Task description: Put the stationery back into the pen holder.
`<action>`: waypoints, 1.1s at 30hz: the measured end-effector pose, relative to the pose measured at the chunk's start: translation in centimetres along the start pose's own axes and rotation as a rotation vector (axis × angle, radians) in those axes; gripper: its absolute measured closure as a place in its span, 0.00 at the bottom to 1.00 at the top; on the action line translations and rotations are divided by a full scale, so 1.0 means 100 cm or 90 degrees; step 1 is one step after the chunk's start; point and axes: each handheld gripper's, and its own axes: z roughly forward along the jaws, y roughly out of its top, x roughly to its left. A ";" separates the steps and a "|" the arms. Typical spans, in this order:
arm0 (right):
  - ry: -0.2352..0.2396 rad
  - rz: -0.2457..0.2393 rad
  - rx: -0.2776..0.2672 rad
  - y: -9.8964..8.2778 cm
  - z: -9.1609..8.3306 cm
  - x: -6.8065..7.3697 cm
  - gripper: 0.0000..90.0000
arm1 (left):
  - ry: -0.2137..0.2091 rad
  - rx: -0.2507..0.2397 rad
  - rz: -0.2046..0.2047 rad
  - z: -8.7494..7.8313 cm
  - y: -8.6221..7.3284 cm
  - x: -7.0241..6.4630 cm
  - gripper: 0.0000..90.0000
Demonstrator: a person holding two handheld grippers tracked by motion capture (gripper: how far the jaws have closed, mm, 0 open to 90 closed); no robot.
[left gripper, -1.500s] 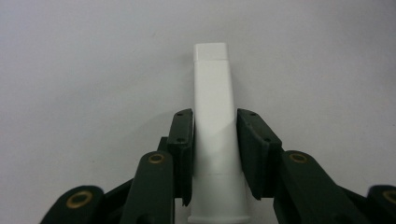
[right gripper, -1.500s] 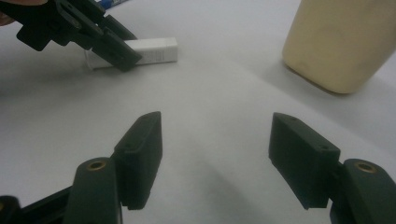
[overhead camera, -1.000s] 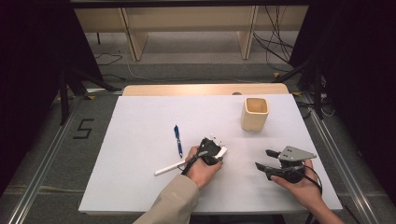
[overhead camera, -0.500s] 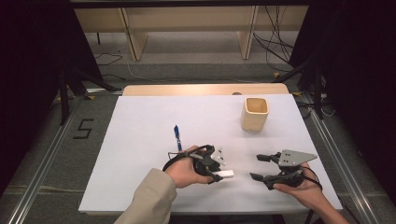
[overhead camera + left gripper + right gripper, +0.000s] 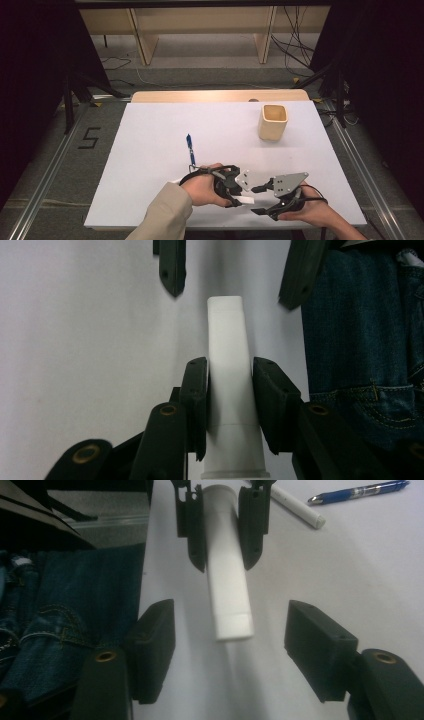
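1. The left gripper (image 5: 239, 192), low and just right of centre in the high view, is clamped on a white tube (image 5: 229, 390). In the left gripper view both pads press its sides, and its flat end sticks up past the jaws in the middle of the frame.
2. The right gripper (image 5: 230, 647) faces it from the lower right of the high view. Its jaws stand wide apart and have just been closing; in the right gripper view the tube's flat end (image 5: 232, 625) hangs between them, touching neither pad.
3. This looks like a hand-over. To do it well, bring the right jaws further along the tube, so they take the body rather than the very end, and centre it between the pads.
4. Close the right jaws fully before the left ones let go, and keep the tube level and low over the table.
5. A white pen (image 5: 295, 506) and a blue pen (image 5: 190, 148) lie on the white table (image 5: 150, 130), left of centre in the high view.
6. A tan cup (image 5: 273, 121) stands upright at the upper right of the table, well apart from both grippers.
7. Beyond are grey floor, cables and a wooden shelf frame; a "5" is marked on the floor at left.
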 end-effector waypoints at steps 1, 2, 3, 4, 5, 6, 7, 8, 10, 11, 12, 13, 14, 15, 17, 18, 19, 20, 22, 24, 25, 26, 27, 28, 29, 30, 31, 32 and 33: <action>-0.001 0.001 0.004 0.002 0.003 0.000 0.45 | 0.000 0.000 0.002 0.000 0.001 -0.001 0.76; -0.001 0.000 0.011 0.004 0.006 0.000 0.47 | 0.004 0.002 0.005 0.000 0.003 -0.001 0.76; -0.002 -0.005 0.015 0.005 0.008 -0.001 0.49 | 0.005 0.002 0.007 0.000 0.004 -0.002 0.76; 0.001 -0.001 0.021 0.007 0.010 -0.001 0.51 | 0.006 0.002 0.008 0.000 0.005 -0.002 0.76; 0.004 -0.006 0.026 0.008 0.011 -0.002 0.53 | 0.004 0.003 0.009 -0.001 0.006 -0.002 0.76; 0.006 -0.005 0.035 0.010 0.013 -0.001 0.54 | 0.004 0.003 0.011 -0.001 0.006 -0.003 0.76; 0.007 -0.012 0.039 0.011 0.015 -0.002 0.55 | 0.006 0.005 0.012 -0.001 0.006 -0.003 0.76; 0.010 -0.013 0.045 0.012 0.016 -0.001 0.57 | 0.009 0.007 0.013 -0.001 0.007 -0.003 0.76; 0.016 -0.019 0.051 0.014 0.019 0.000 0.59 | 0.007 0.014 0.017 0.000 0.007 -0.003 0.76; 0.015 -0.026 0.051 0.014 0.020 0.000 0.60 | 0.008 0.016 0.018 0.000 0.007 -0.004 0.76; 0.018 -0.028 0.056 0.015 0.021 0.000 0.63 | 0.007 0.017 0.017 0.000 0.007 -0.004 0.76; 0.021 -0.029 0.060 0.015 0.022 0.001 0.64 | 0.007 0.018 0.018 0.001 0.007 -0.004 0.76; 0.020 -0.030 0.061 0.015 0.022 0.001 0.66 | 0.006 0.019 0.019 0.001 0.007 -0.004 0.76; 0.022 -0.030 0.062 0.015 0.022 0.001 0.67 | 0.006 0.019 0.020 0.001 0.007 -0.005 0.76; 0.025 -0.027 0.068 0.015 0.022 0.001 0.70 | 0.006 0.019 0.021 0.001 0.008 -0.005 0.76; 0.026 -0.032 0.068 0.015 0.023 0.001 0.71 | 0.006 0.018 0.022 0.001 0.008 -0.005 0.76; 0.029 -0.033 0.073 0.015 0.023 0.001 0.73 | 0.005 0.016 0.021 0.001 0.009 -0.006 0.76; 0.028 -0.031 0.076 0.015 0.024 0.001 0.73 | 0.005 0.018 0.021 0.001 0.009 -0.006 0.76; 0.029 -0.033 0.077 0.015 0.024 0.000 0.78 | 0.004 0.021 0.025 0.002 0.009 -0.006 0.76; 0.028 -0.032 0.079 0.015 0.024 0.000 0.79 | 0.004 0.020 0.027 0.002 0.010 -0.005 0.76; 0.029 -0.032 0.080 0.015 0.024 0.000 0.79 | 0.004 0.017 0.027 0.001 0.010 -0.005 0.76; 0.028 -0.030 0.082 0.016 0.023 0.000 0.79 | 0.007 0.015 0.029 0.001 0.010 -0.005 0.76; 0.028 -0.030 0.082 0.016 0.023 0.000 0.79 | 0.010 0.012 0.030 0.001 0.010 -0.005 0.76; 0.023 -0.034 0.080 0.016 0.023 0.000 0.79 | 0.017 0.006 0.031 0.000 0.010 -0.005 0.76; 0.012 -0.034 0.072 0.015 0.023 0.000 0.79 | 0.021 -0.001 0.031 -0.001 0.010 -0.004 0.76; 0.011 -0.025 0.076 0.015 0.021 0.000 0.79 | 0.026 -0.013 0.022 -0.002 0.009 -0.003 0.75; -0.008 -0.021 0.065 0.016 0.018 -0.003 0.79 | 0.039 -0.029 0.015 -0.004 0.008 -0.002 0.73; -0.008 -0.021 0.065 0.016 0.018 -0.003 0.79 | 0.051 -0.049 0.011 -0.007 0.006 0.000 0.73; -0.033 -0.006 0.072 0.014 0.013 -0.005 0.79 | 0.101 -0.085 -0.009 -0.016 0.002 0.004 0.62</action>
